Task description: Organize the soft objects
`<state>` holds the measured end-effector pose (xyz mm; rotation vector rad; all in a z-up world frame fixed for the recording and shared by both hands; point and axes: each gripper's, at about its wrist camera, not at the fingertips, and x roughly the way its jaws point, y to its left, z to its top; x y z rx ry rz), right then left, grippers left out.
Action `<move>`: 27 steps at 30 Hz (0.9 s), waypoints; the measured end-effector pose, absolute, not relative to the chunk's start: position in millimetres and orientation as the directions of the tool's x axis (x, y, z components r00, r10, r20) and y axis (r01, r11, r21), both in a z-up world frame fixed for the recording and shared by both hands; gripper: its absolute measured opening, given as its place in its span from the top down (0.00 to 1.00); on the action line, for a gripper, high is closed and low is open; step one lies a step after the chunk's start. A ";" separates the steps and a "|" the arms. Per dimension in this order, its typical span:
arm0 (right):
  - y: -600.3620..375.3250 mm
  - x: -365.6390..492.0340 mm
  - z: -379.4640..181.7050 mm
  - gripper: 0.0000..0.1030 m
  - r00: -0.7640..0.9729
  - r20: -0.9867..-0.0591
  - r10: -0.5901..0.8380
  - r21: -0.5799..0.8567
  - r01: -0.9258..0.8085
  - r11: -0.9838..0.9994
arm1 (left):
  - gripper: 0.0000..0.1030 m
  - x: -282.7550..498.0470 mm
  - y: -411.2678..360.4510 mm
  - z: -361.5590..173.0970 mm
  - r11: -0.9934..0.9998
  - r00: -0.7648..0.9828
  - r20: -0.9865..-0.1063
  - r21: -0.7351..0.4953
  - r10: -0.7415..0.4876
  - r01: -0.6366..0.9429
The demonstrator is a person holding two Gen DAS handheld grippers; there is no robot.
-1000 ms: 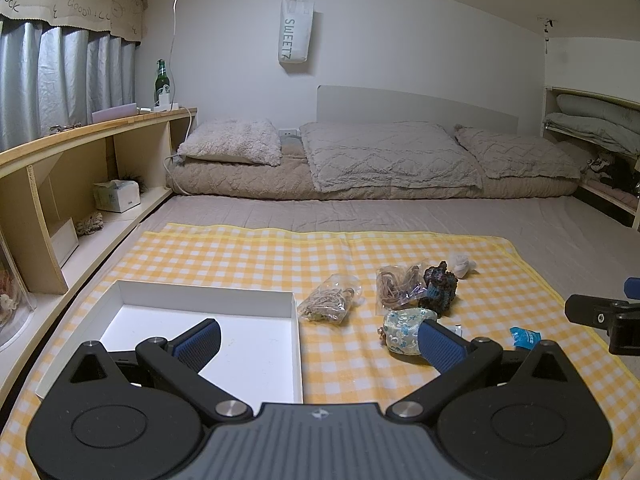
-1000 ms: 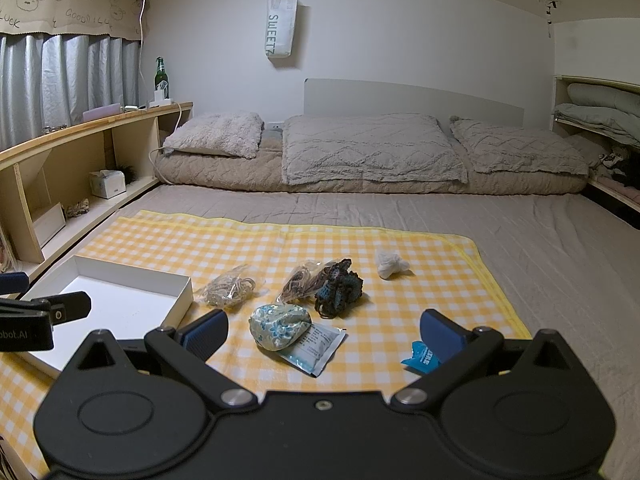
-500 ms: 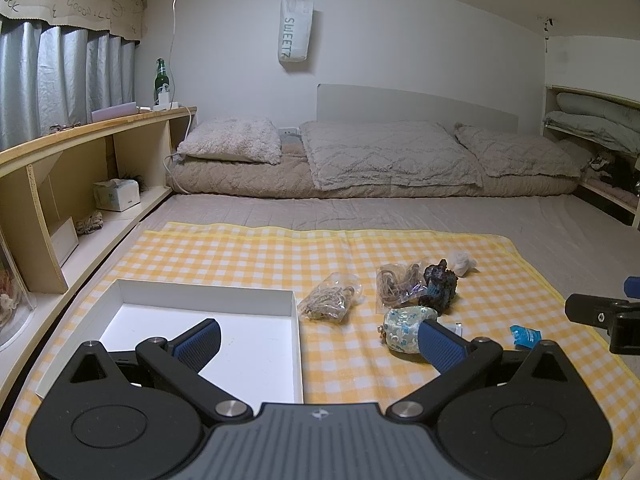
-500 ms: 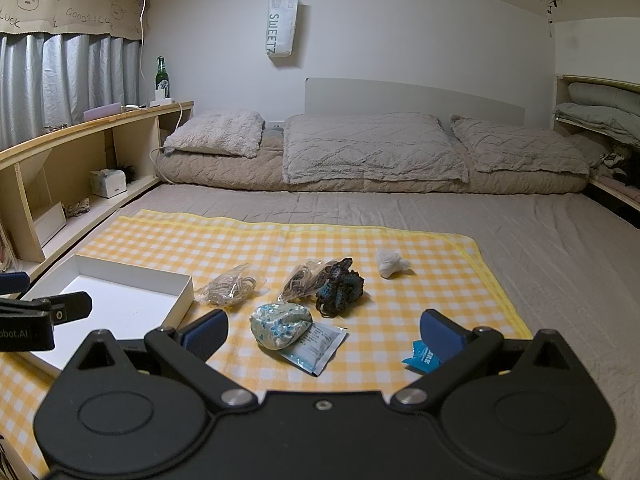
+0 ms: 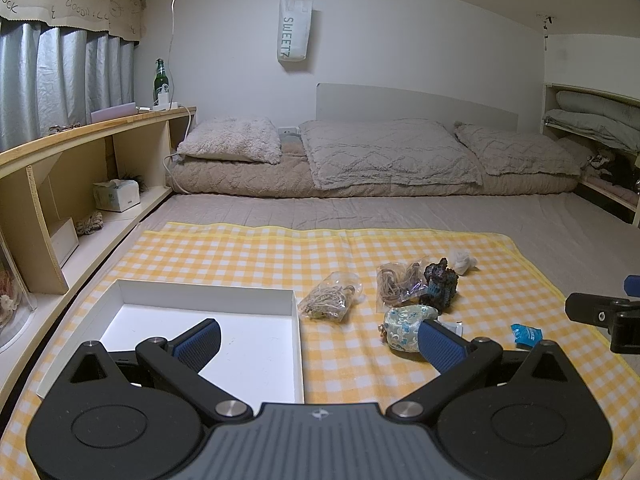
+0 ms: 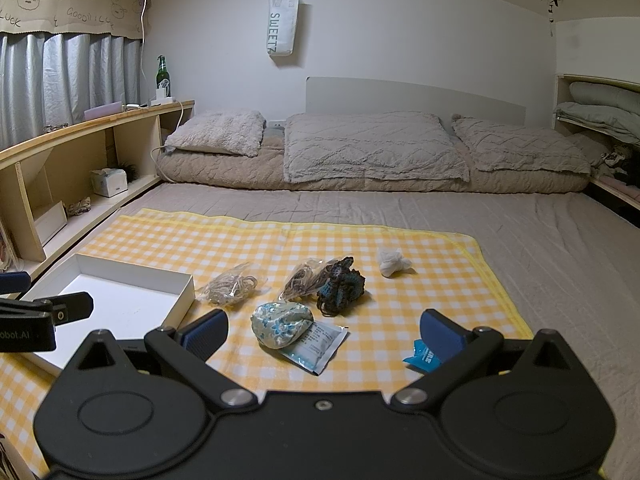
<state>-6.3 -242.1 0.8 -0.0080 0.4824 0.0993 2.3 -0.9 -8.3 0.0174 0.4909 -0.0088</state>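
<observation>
A: Which hand is better placed for the first pickup?

B: The right gripper (image 6: 322,330), I judge. The pouch (image 6: 282,323) lies on the checked cloth (image 6: 240,240) just ahead of its fingers and slightly left of the midline between them, resting partly on a flat sachet (image 6: 318,346). Its long axis runs roughly left to right, across the line of approach.

A: And the fingers themselves?

B: Both pairs stand wide open and hold nothing. The left gripper (image 5: 318,344) hangs over the near right corner of the white box (image 5: 208,294), which has nothing in it yet.

A: So the box is the target?

B: Likely. From the right gripper it lies to the left, with the two bagged cord bundles (image 6: 230,288) and the crochet piece (image 6: 340,286) further out on the cloth.

A: Anything else nearby?

B: A blue packet (image 6: 424,358) sits beside the right finger (image 6: 440,334); a white wad (image 6: 392,262) lies well beyond.

A: The coming move?

B: Probably a short reach forward and a shade left, fingers straddling the pouch's narrow width.
</observation>
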 end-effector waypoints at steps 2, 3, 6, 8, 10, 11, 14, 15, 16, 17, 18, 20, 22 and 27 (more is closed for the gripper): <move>-242.1 -6.5 0.8 0.00 0.881 -0.464 0.094 0.016 -0.097 0.995 | 0.00 2.3 -0.8 -8.4 1.000 0.882 -0.472 0.014 -0.005 0.013; -242.1 -6.4 0.8 0.00 0.881 -0.464 0.093 0.016 -0.097 0.995 | 0.00 2.3 -0.9 -8.3 1.000 0.882 -0.472 0.014 -0.005 0.013; -242.2 -6.5 0.7 0.00 0.881 -0.464 0.094 0.016 -0.097 0.995 | 0.00 2.3 -1.0 -8.8 1.000 0.882 -0.472 0.016 -0.004 0.013; -242.2 -6.7 0.7 0.00 0.881 -0.464 0.094 0.016 -0.097 0.995 | 0.00 2.6 -1.0 -8.4 1.000 0.882 -0.472 0.016 -0.004 0.013; -242.3 -6.7 0.7 0.00 0.881 -0.465 0.093 0.016 -0.097 0.995 | 0.00 2.5 -1.1 -8.3 1.000 0.882 -0.472 0.016 -0.004 0.013; -242.3 -6.7 0.7 0.00 0.881 -0.464 0.094 0.016 -0.097 0.995 | 0.00 2.3 -0.6 -9.2 1.000 0.882 -0.472 0.018 -0.003 0.014; -242.4 -6.6 0.6 0.00 0.881 -0.464 0.094 0.016 -0.098 0.995 | 0.00 0.6 0.7 -10.9 0.999 0.884 -0.468 0.024 -0.012 0.027; -242.4 -6.4 0.6 0.00 0.880 -0.465 0.094 0.016 -0.097 0.995 | 0.00 -0.5 0.8 -10.9 0.999 0.886 -0.463 0.024 -0.015 0.030; -242.5 -6.4 0.6 0.00 0.880 -0.465 0.094 0.017 -0.098 0.995 | 0.00 -1.0 0.5 -10.4 0.999 0.889 -0.457 0.028 -0.016 0.033; -242.7 -6.7 0.7 0.00 0.881 -0.463 0.095 0.018 -0.098 0.995 | 0.00 -1.9 0.2 -9.4 0.999 0.893 -0.450 0.033 -0.015 0.034; -242.8 -6.8 0.8 0.00 0.882 -0.461 0.096 0.020 -0.098 0.995 | 0.00 -3.0 -0.8 -7.4 0.999 0.897 -0.442 0.041 -0.013 0.035; -243.4 -8.0 1.6 0.00 0.885 -0.455 0.102 0.026 -0.101 0.995 | 0.00 -4.3 -0.7 -4.0 0.998 0.905 -0.426 0.049 -0.006 0.030; -244.8 -9.6 4.7 0.00 0.889 -0.445 0.106 0.031 -0.103 0.994 | 0.00 -2.9 -1.0 2.3 0.999 0.910 -0.415 0.045 -0.001 0.022; -247.5 -7.5 13.6 0.00 0.900 -0.421 0.117 0.045 -0.108 0.993 | 0.00 7.8 0.0 17.3 0.999 0.928 -0.373 0.048 0.002 0.017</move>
